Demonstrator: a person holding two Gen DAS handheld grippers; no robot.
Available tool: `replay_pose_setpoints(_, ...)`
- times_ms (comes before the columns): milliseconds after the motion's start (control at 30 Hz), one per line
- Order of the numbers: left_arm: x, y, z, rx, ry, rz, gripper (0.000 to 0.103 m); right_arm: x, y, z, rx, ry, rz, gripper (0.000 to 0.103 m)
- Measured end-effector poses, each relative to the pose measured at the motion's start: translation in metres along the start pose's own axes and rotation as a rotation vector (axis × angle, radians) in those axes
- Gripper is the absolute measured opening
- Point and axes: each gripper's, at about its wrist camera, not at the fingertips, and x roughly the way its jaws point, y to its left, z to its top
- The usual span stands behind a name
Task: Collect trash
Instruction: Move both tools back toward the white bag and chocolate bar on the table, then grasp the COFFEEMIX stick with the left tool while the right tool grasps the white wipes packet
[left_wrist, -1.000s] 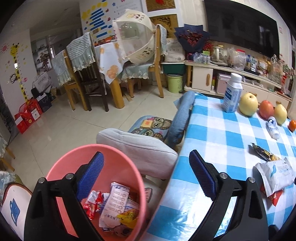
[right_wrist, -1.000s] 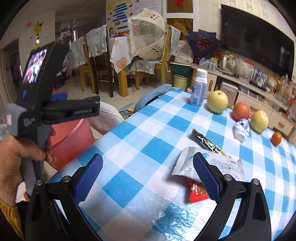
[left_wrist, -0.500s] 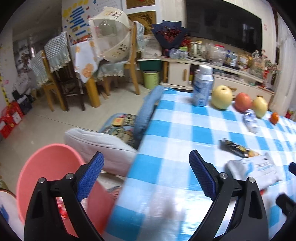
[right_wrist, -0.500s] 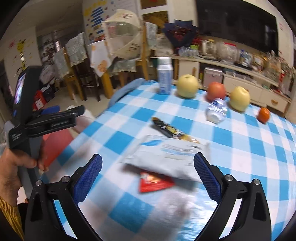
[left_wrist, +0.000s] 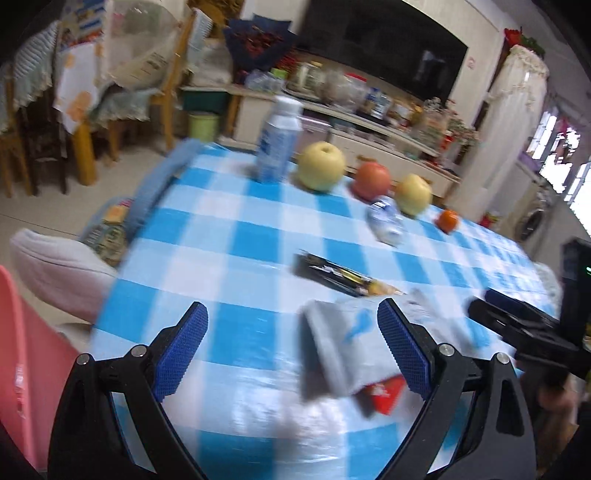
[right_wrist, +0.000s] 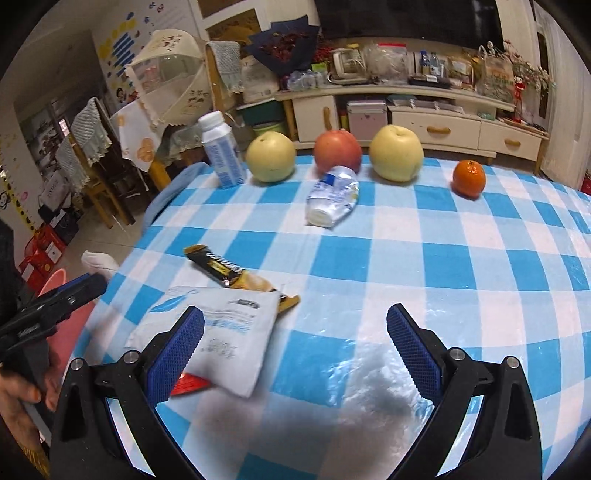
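Your left gripper (left_wrist: 291, 347) has swung from the pink bin (left_wrist: 22, 354) at far left to the table, jaws wide and empty. The white wrapper (right_wrist: 218, 332) lies near-left; your right gripper (right_wrist: 295, 347), also wide, hovers beside it.

My black plastic two-finger grippers, left (left_wrist: 291, 347) and right (right_wrist: 295, 350), carry blue textured pads (right_wrist: 173, 354) and silver screws (right_wrist: 455, 354).

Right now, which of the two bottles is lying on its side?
The crumpled clear bottle in front of the red apple; the white-capped blue bottle stands upright at the table's left end.
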Motion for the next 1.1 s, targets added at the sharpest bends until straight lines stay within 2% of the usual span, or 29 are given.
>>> replay_pose_setpoints(167,0.019,-0.015,-0.008,-0.025,0.072,-0.133,0.094,0.011,-0.011,0.01,0.012,0.009,-0.027,0.098)
replay_pose_setpoints(433,0.046,-0.05,-0.02,0.036,0.14,-0.184,0.094,0.016,-0.033,0.018,0.056,0.011,-0.048,0.098)
replay_pose_setpoints(567,0.055,-0.074,-0.028,0.074,0.163,-0.254,0.094,0.012,-0.04,0.019,0.06,0.007,-0.063,0.098)
replay_pose_setpoints(733,0.063,-0.125,-0.046,0.168,0.221,-0.444,0.094,0.004,-0.056,0.02,0.102,0.0,-0.065,0.098)
replay_pose_setpoints(800,0.058,-0.137,-0.05,0.213,0.221,-0.484,0.094,0.002,-0.062,0.017,0.118,0.003,-0.067,0.098)
replay_pose_setpoints(867,0.049,-0.138,-0.047,0.241,0.185,-0.486,0.094,0.002,-0.065,0.014,0.138,0.019,-0.06,0.098)
replay_pose_setpoints(933,0.041,-0.127,-0.038,0.229,0.147,-0.468,0.094,0.005,-0.065,0.01,0.152,0.047,-0.047,0.098)
replay_pose_setpoints(1000,0.032,-0.104,-0.026,0.212,0.087,-0.402,0.094,0.006,-0.059,0.006,0.152,0.069,-0.02,0.098)
replay_pose_setpoints(1100,0.03,-0.076,-0.012,0.224,0.018,-0.238,0.094,0.008,-0.044,0.0,0.136,0.107,0.043,0.098)
